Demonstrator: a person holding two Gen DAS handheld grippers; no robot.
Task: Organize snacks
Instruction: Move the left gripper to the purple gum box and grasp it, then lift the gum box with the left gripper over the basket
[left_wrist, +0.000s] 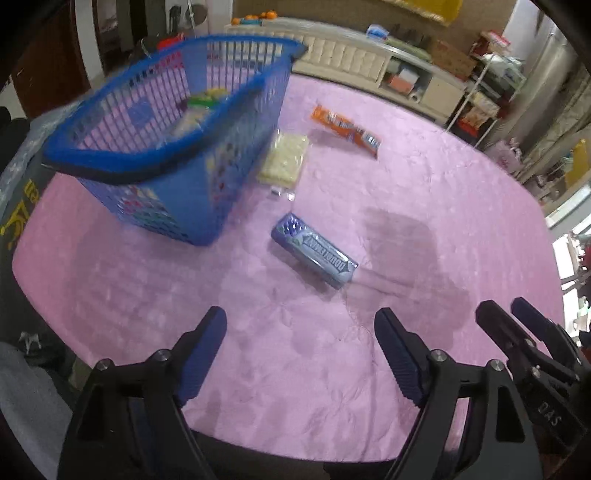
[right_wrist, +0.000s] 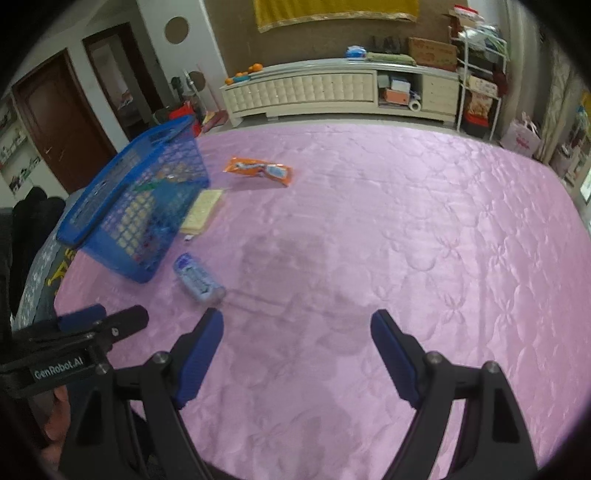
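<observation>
Now — between picks, both grippers empty, fingers apart.
Your left gripper (left_wrist: 300, 325) faces gum pack (left_wrist: 314, 249) — grab, drop in basket (left_wrist: 177, 155).

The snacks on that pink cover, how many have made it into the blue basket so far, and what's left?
Some packets already lie inside the blue basket; the count is too blurred to tell. Nothing is in hand: the left gripper and right gripper are both open and empty. Three snacks remain on the pink cover: the blue gum pack, the pale cracker packet and the orange packet.
</observation>
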